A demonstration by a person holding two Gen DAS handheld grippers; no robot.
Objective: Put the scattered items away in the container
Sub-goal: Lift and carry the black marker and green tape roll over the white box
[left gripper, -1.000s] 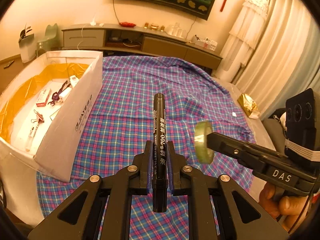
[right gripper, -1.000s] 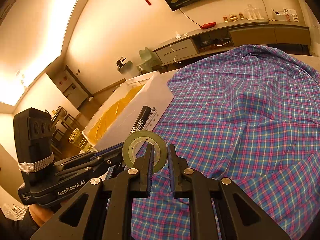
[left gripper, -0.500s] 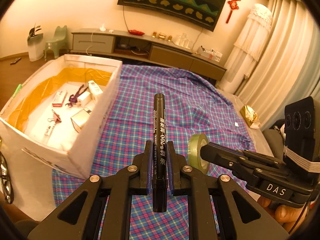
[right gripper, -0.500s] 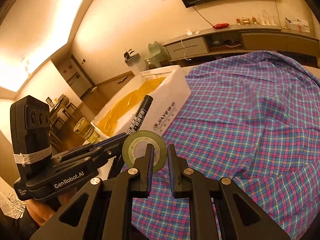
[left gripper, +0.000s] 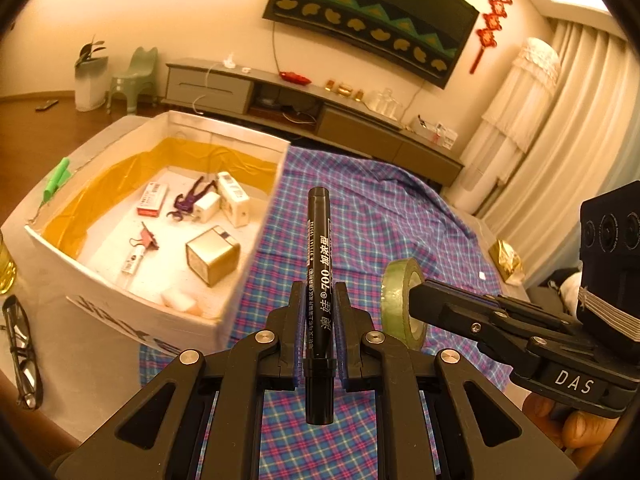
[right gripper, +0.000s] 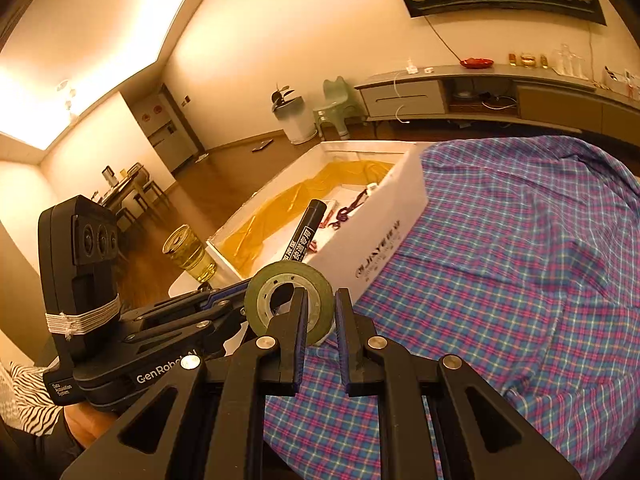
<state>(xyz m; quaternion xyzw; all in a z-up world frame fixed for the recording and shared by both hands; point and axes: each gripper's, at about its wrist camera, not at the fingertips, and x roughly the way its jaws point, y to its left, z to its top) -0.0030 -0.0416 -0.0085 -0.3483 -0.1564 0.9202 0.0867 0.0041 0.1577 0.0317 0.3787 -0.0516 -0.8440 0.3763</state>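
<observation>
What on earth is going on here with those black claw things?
A person is tidying small items into a white box with a hand-held gripper in each hand. The left gripper is clamped on a black marker, and the right gripper pinches a roll of green tape. Both are held above the plaid cloth beside the box, which already holds clips and small cartons.

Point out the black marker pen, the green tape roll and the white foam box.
Black marker pen [left gripper: 319, 264], left wrist view, printed barrel.
Green tape roll [right gripper: 316, 280], right wrist view, flat side face.
White foam box [left gripper: 120, 304], left wrist view, near wall.
</observation>
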